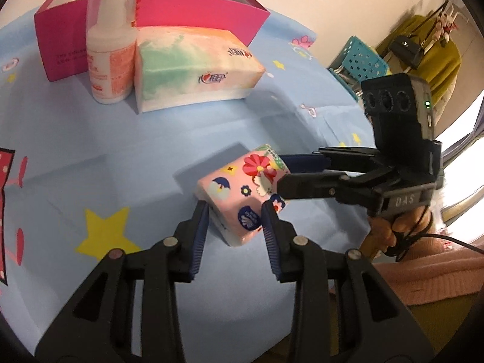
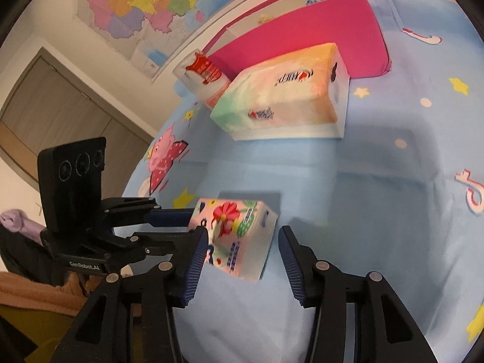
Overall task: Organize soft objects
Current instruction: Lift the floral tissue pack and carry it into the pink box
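A small pink flowered tissue pack point(image 1: 239, 193) point(image 2: 242, 236) hangs tilted just above the blue cartoon cloth point(image 1: 121, 157). My left gripper point(image 1: 234, 208) point(image 2: 187, 222) is shut on its near corner, both blue pads pressing the sides. My right gripper point(image 2: 243, 233) point(image 1: 279, 173) reaches in from the other end and is open. In the right wrist view its left pad lies against the pack, while a gap shows at its right pad. Further back lies a large pastel tissue pack point(image 1: 193, 66) point(image 2: 281, 103).
A white pump bottle point(image 1: 110, 51) point(image 2: 208, 81) stands beside the large pack, in front of an open pink box point(image 1: 196, 9) point(image 2: 302, 39) holding soft items. A teal basket point(image 1: 360, 57) sits off the cloth's right edge. A hand point(image 1: 390, 230) in a pink sleeve holds the right gripper.
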Tool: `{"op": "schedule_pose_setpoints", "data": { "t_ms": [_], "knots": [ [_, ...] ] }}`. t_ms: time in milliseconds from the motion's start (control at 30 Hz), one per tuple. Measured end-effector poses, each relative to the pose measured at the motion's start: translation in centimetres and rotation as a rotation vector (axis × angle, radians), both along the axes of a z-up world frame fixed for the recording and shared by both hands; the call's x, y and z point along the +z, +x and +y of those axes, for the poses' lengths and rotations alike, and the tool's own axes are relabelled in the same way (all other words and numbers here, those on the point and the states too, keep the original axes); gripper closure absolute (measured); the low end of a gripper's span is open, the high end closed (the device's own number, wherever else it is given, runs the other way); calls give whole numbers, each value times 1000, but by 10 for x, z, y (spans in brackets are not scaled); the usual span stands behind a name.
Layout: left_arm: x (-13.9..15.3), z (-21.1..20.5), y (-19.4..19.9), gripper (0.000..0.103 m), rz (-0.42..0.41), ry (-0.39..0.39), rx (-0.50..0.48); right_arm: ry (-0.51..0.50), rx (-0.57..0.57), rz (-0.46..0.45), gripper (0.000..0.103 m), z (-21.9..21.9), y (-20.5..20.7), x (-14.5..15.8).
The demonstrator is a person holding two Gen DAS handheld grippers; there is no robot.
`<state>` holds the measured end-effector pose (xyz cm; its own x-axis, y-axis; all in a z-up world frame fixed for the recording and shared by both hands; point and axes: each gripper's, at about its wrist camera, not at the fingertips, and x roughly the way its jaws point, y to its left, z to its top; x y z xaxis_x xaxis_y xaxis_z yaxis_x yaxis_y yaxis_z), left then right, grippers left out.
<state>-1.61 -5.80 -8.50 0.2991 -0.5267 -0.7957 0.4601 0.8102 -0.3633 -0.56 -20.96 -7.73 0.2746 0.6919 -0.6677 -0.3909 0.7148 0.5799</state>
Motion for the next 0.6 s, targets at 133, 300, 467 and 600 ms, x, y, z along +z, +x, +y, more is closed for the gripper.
{"op": "schedule_pose_setpoints", "data": {
  "t_ms": [133, 300, 467, 600],
  "knots": [
    [5, -7, -1, 65, -22, 23, -3, -39, 7, -25, 62, 7, -5, 2],
    [11, -13, -3, 65, -42, 24, -11, -59, -1, -57, 62, 6, -5, 11],
    [22, -13, 1, 65, -72, 17, -4, -51, -6, -85, 62, 4, -5, 22],
    [31, -11, 5, 65, -99, 16, 3, -47, -6, -114, 62, 3, -2, 34]
  ]
}}
